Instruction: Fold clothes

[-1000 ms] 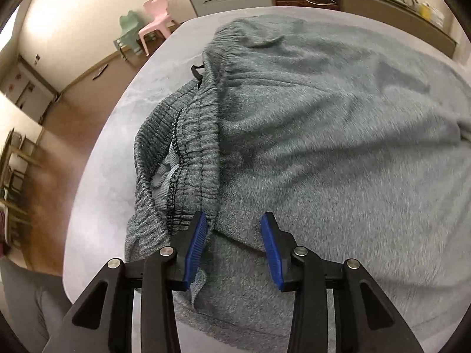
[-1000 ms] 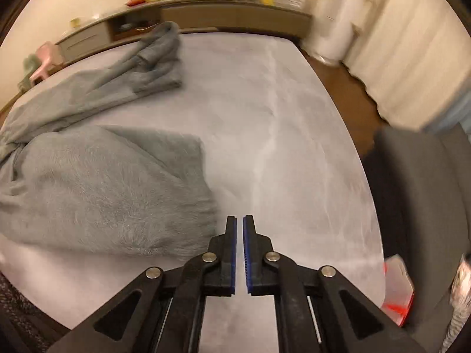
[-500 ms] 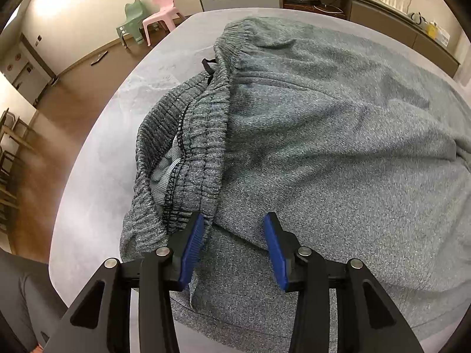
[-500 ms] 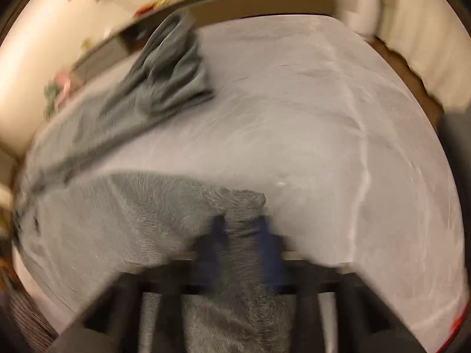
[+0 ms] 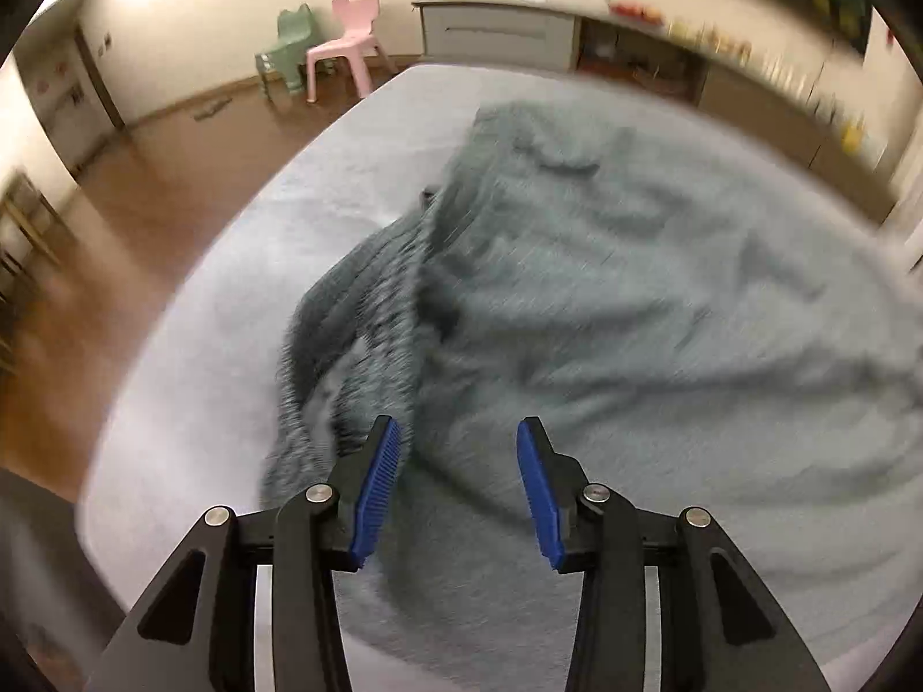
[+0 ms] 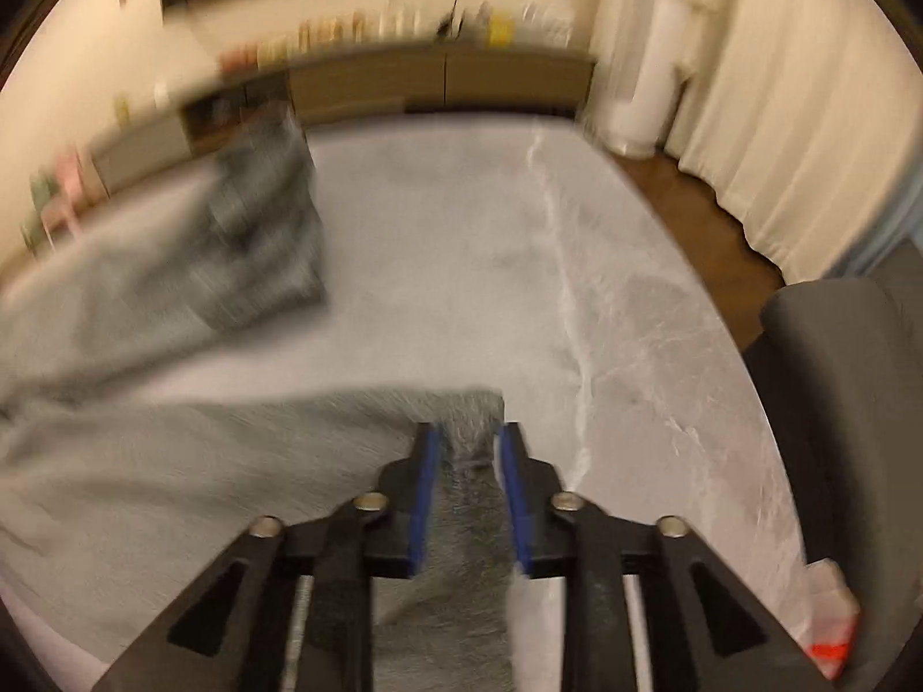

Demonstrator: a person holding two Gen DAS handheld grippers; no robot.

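We see the sweatpants (image 5: pixel 606 300) spread across the table (image 5: pixel 190 403), waistband (image 5: pixel 369 311) toward its left edge, one leg (image 6: pixel 259 230) reaching to the far side. Behind the table runs a sideboard (image 6: pixel 438 81); two small chairs (image 5: pixel 346 34) stand beyond its left corner, an armchair (image 6: pixel 842 380) to its right.

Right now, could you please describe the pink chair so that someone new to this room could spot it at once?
Look past the far edge of the grey table to the cream wall behind it. On the wooden floor there stand two small plastic chairs, left of the grey cabinet. The pink chair is the right one, nearer the cabinet; its neighbour is pale green.
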